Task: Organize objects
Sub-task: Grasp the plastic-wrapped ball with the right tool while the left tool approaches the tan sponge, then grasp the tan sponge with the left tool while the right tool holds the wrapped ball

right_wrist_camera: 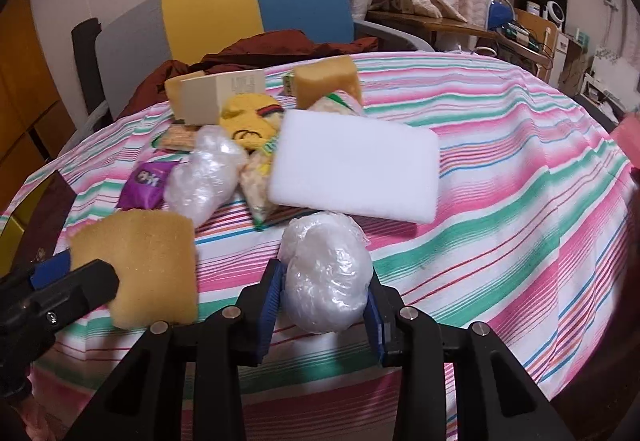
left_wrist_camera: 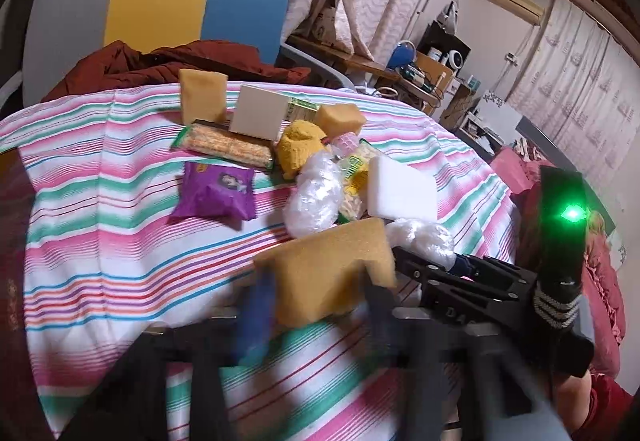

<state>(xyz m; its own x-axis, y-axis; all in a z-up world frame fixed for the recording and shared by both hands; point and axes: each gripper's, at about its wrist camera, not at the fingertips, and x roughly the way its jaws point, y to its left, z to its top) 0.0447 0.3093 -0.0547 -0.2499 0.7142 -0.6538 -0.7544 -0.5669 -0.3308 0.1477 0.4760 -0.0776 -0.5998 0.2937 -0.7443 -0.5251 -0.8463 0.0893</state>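
The left gripper is clamping a yellow sponge; the right gripper is clamping a plastic-wrapped bundle over the striped cloth.

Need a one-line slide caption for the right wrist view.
Right gripper clamps a clear plastic bundle above the striped tablecloth; left gripper holds a yellow sponge.

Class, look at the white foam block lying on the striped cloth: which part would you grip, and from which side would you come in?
Grip the white foam block across its near right corner, approaching from the bare striped cloth on the right. It lies flat and thin, and packets crowd its left and far edges, so only that side looks free.
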